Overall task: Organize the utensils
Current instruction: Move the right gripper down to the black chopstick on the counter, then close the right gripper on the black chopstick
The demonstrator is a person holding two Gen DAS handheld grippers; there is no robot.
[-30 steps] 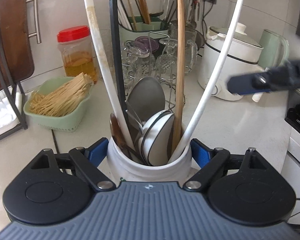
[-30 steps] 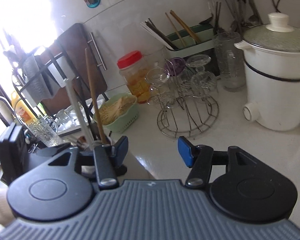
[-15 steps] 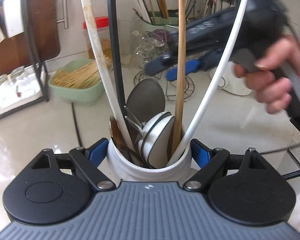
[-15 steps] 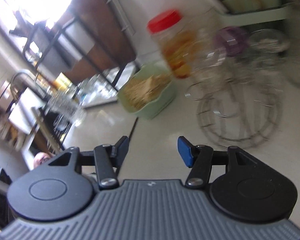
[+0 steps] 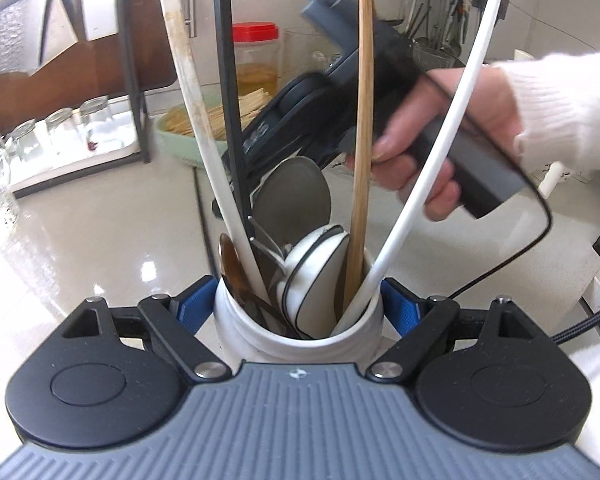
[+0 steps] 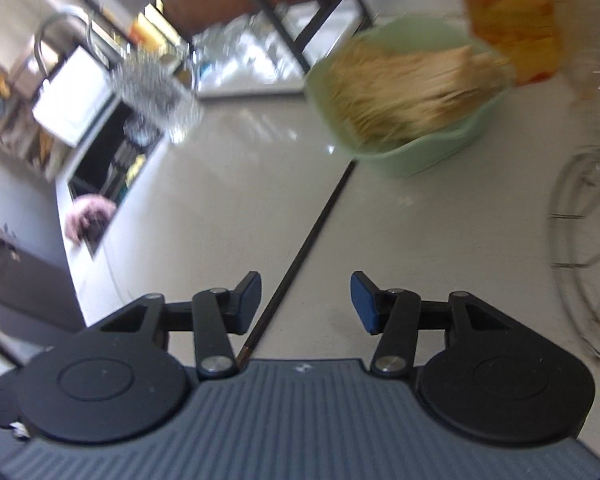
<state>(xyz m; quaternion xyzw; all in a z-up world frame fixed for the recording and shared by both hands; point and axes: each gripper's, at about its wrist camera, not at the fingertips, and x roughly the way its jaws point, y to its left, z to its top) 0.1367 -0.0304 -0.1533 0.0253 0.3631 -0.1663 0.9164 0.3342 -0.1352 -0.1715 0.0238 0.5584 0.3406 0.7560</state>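
Observation:
A white ceramic utensil jar [image 5: 296, 332] sits between the blue pads of my left gripper [image 5: 298, 306], which is shut on it. Out of it stand a stained white handle [image 5: 192, 112], a black handle [image 5: 230, 100], a wooden handle [image 5: 362, 120], a curved white handle [image 5: 440, 152], a grey spoon [image 5: 296, 200] and a black-rimmed white spoon [image 5: 316, 276]. A hand [image 5: 452, 128] holds the other gripper's body just behind these handles, tilted down to the left. My right gripper [image 6: 306, 300] hangs over bare counter, its jaws closing with nothing between them.
A green basket of thin sticks [image 6: 412, 92] and a red-lidded jar [image 5: 256, 60] stand at the back. A black rack with glasses [image 5: 60, 128] is on the left, with a sink [image 6: 100, 168] beyond the counter edge. A wire stand [image 6: 588, 220] is at the right.
The right gripper swung in from the right to behind the utensil handles, tipped downward, and its jaws narrowed. The left gripper carried the jar leftward, toward the rack.

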